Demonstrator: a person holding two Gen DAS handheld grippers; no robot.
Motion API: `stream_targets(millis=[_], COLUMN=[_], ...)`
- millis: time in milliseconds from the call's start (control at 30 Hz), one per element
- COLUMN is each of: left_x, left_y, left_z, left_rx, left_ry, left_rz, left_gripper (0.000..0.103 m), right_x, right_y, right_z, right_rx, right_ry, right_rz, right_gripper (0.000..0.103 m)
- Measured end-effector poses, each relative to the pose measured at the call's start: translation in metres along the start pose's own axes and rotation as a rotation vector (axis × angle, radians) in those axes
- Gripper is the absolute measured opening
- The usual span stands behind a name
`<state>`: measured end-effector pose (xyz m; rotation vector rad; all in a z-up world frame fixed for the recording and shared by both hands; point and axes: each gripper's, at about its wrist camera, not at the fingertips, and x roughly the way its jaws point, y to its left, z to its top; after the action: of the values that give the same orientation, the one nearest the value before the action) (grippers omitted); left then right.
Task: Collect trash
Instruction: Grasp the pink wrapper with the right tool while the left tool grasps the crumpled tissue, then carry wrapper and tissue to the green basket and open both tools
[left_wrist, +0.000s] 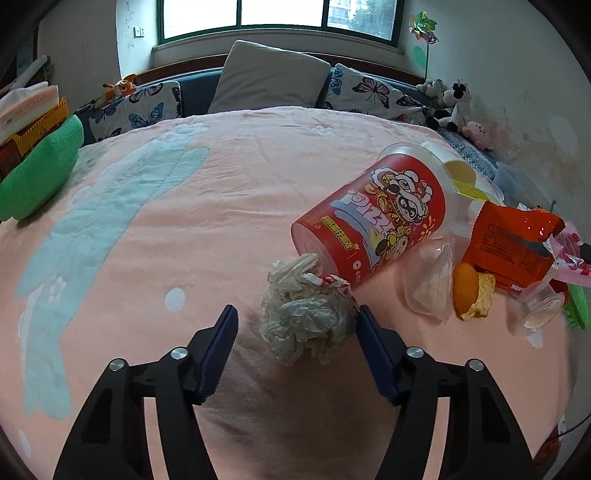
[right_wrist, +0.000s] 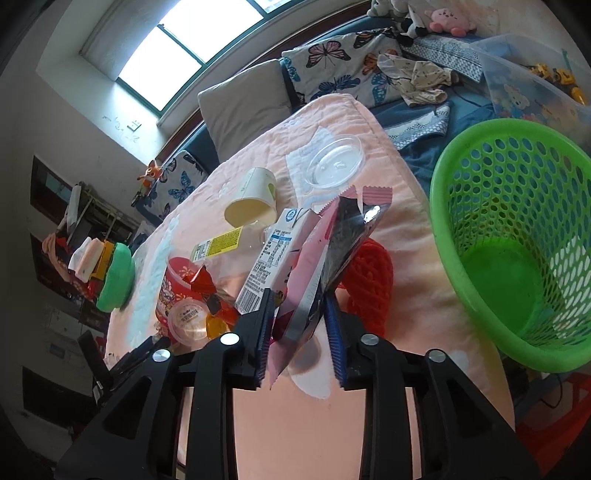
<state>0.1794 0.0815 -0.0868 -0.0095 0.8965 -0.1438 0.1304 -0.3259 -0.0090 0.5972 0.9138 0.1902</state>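
Observation:
My left gripper (left_wrist: 295, 317) is open, its blue pads on either side of a crumpled white paper ball (left_wrist: 304, 319) lying on the pink bedspread (left_wrist: 166, 221); the right pad touches the ball. Behind it a red snack cup (left_wrist: 376, 218) lies on its side. To the right lie an orange wrapper (left_wrist: 513, 247), a clear plastic bag (left_wrist: 432, 284), a piece of yellow cake (left_wrist: 472, 291) and a small clear cup (left_wrist: 535, 314). My right gripper (right_wrist: 301, 310) is shut on a pink and silver wrapper (right_wrist: 321, 258), lifted above the bed, left of the green mesh basket (right_wrist: 517, 236).
In the right wrist view a white carton (right_wrist: 273, 254), a yellow paper cup (right_wrist: 253, 201), a clear lid (right_wrist: 336, 160), a bottle with a yellow label (right_wrist: 218, 245) and a red foam net (right_wrist: 369, 280) lie on the bed. Pillows (left_wrist: 269, 77) line the far side. A green cushion (left_wrist: 40, 173) sits left.

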Motion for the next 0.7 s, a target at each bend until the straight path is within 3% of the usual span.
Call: stream_targets(millis=[100,400,600,700], left_x=[0.002,-0.009,-0.028,-0.042], left_y=[0.001,-0.001,-0.003,-0.006], left_z=[-0.001,-0.005,-0.010,-0.009], left_rx=[-0.017,-0.018,-0.013,-0.006], left_ry=[0.008,-0.011,-0.029,-0.046], left_rz=[-0.026,-0.030,-0.035,-0.055], left_gripper=[0.047,0.038,0.038,0.038], right_x=[0.005,0.018,0.022,0.015], right_y=[-0.003,-0.010,-0.007,-0.006], right_z=[0.001,0.005,0.001,-0.003], right_rx=[0.016,0.013,-0.045,-0.059], right_ry=[0.003,-0.024,-0.037,-0.048], right_rz=[0.006,-0.021,-0.059,-0.056], right_gripper=[0.050,0.050,0.028,0.024])
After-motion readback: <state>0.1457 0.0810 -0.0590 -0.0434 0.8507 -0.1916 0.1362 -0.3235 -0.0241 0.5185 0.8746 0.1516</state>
